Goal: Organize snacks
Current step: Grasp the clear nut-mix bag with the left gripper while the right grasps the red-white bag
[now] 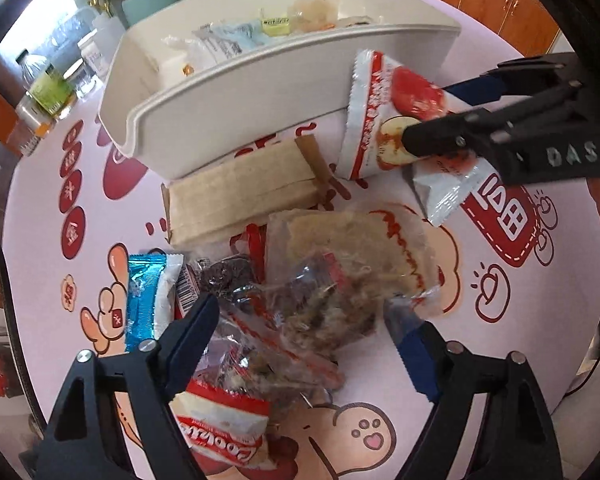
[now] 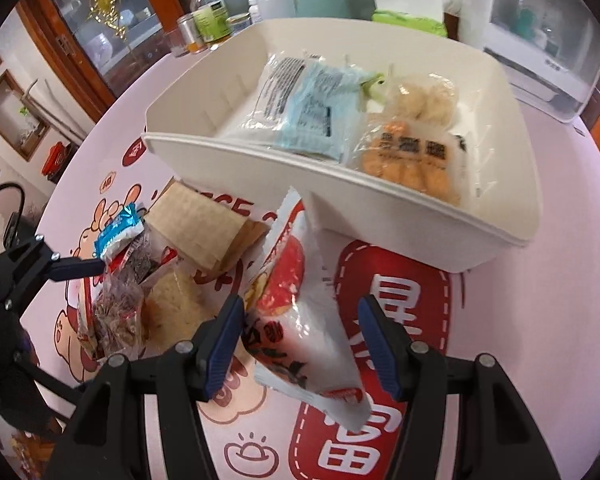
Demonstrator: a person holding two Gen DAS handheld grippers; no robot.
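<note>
A white bin (image 1: 228, 120) (image 2: 380, 204) holds several snack packets. A white and red snack packet (image 2: 296, 320) (image 1: 380, 120) leans against the bin's front wall. My right gripper (image 2: 300, 340) (image 1: 428, 116) is open with its fingers either side of this packet. My left gripper (image 1: 304, 340) is open over a pile of clear and red packets (image 1: 320, 292) (image 2: 116, 312) on the table. A blue packet (image 1: 144, 296) (image 2: 116, 236) and a brown paper packet (image 1: 240, 196) (image 2: 204, 224) lie beside the pile.
The pink printed tablecloth (image 2: 540, 320) covers a round table. Bottles and jars (image 2: 204, 16) stand behind the bin, with a tissue box (image 2: 412, 12) and a white appliance (image 2: 540, 40) at the back right.
</note>
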